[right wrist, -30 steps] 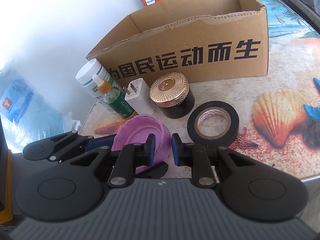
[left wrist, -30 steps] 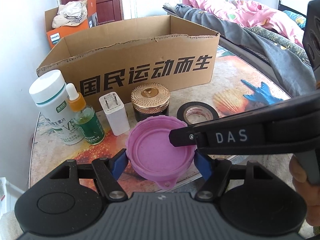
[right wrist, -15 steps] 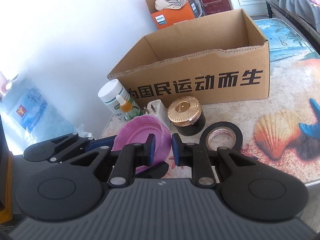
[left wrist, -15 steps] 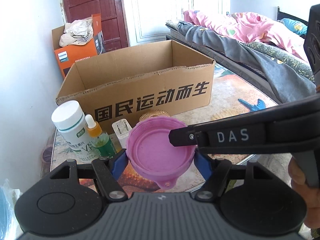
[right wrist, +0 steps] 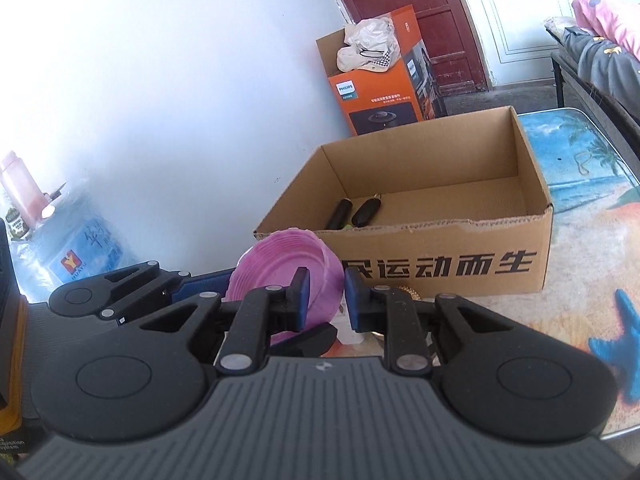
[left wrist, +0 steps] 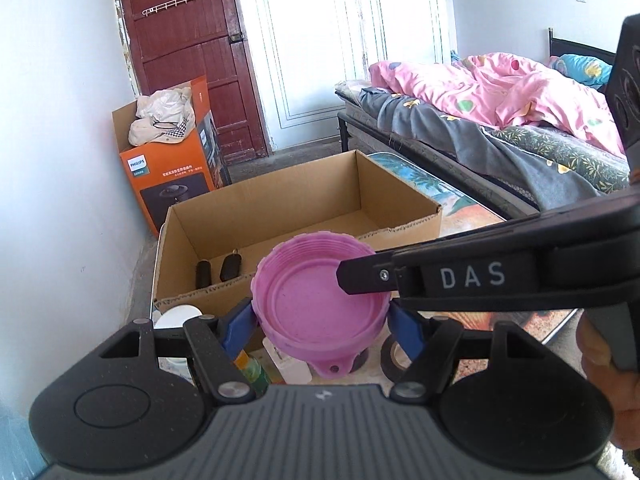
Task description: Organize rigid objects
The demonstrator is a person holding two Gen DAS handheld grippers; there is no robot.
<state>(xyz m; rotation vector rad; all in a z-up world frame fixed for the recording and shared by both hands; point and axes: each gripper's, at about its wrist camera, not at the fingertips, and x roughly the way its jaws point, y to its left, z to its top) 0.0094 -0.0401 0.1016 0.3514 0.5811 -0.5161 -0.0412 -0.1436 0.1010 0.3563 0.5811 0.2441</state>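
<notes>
My left gripper (left wrist: 320, 320) is shut on a collapsed purple silicone cup (left wrist: 316, 300) and holds it in the air in front of the open cardboard box (left wrist: 400, 236). My right gripper (right wrist: 324, 296) is shut on the right side of the same cup (right wrist: 276, 264), with one finger (left wrist: 440, 276) lying across the cup's rim. The box (right wrist: 460, 260) holds two small black objects (right wrist: 352, 212) at its left end.
Under the cup, partly hidden, stand a white bottle cap (left wrist: 178, 316), a green dropper bottle (left wrist: 254, 372), a white charger and a black tape roll (left wrist: 394, 354). An orange Philips box (left wrist: 172, 172) stands behind. A bed (left wrist: 500, 120) lies to the right.
Both grippers have lifted the purple cup off the table, up to above the box's front rim. The inside of the box has come into view.
</notes>
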